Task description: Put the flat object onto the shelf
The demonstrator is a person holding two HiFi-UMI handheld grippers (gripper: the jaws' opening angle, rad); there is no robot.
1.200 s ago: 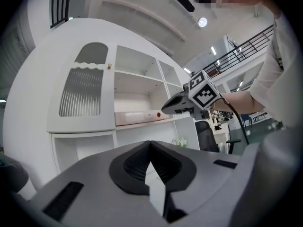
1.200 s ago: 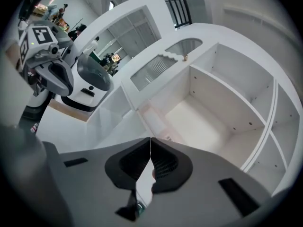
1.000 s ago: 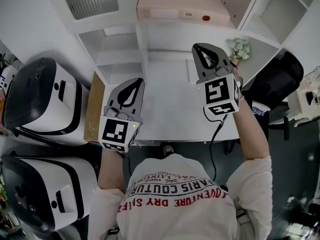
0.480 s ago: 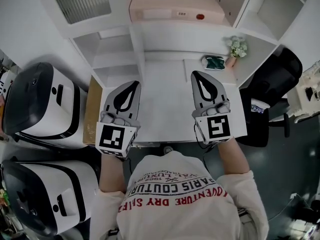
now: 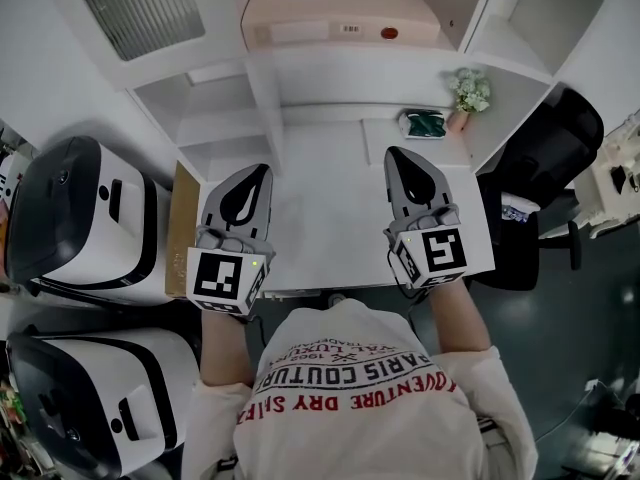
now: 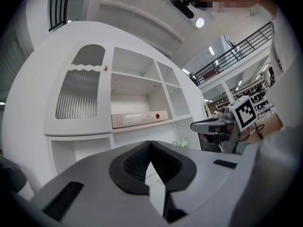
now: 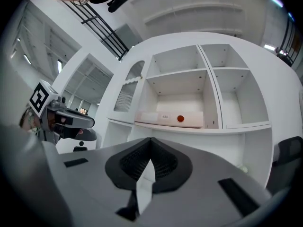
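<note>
the white shelf unit [image 5: 262, 88] is the biggest thing here, matte and smooth, split by thin panels into square open compartments, with a ribbed arched door at its left in the left gripper view. below it the white worktop [image 5: 330, 218] runs flat and bare between the two grippers.

the flat box [image 5: 330, 20] lies on the shelf, in the wide middle compartment just above the worktop. it is a long, low slab, pale pink-beige, with a smooth face, softly rounded corners, a small white barcode label and a round red dot near its right end. both gripper views show it lengthwise along the shelf board, well apart from either gripper.

the left gripper [image 5: 262, 170] and right gripper [image 5: 393, 154] hover over the worktop, side by side, grey moulded plastic with black ribbed pads. the fingers of each are clenched together, tips meeting, with nothing between them.

a small dark green object [image 5: 425, 125] sits at the worktop's back right, just beside a little pot of pale flowers [image 5: 470, 93].
</note>
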